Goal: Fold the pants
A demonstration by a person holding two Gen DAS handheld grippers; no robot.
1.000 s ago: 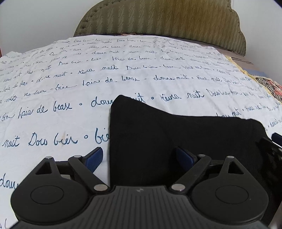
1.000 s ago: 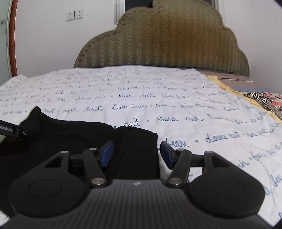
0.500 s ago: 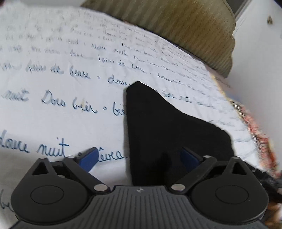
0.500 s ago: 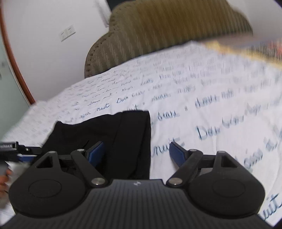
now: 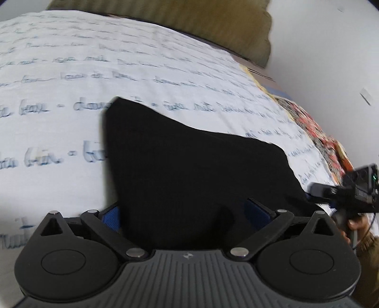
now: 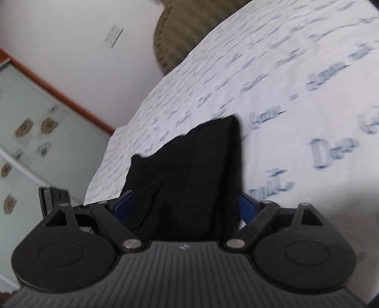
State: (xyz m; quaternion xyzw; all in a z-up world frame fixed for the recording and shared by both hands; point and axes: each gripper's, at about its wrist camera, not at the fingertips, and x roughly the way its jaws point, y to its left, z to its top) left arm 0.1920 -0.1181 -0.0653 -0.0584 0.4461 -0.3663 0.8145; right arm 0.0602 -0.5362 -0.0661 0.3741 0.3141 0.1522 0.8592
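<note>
I have both sets of fingers spread apart, left gripper (image 5: 187, 213) and right gripper (image 6: 184, 208) straddling the near edge of the black pants (image 5: 189, 165) on the bed (image 5: 71, 71), ready to pinch for the fold

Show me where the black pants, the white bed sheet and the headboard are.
black pants (image 5: 189, 170), left wrist view, middle of the cloth.
white bed sheet (image 5: 118, 59), left wrist view, bare printed area.
headboard (image 5: 213, 21), left wrist view, ribbed olive face.

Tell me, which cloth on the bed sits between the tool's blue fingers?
The black pants, lying on the white sheet with blue handwriting; the red patterned blanket lies at the bed's edge.
</note>
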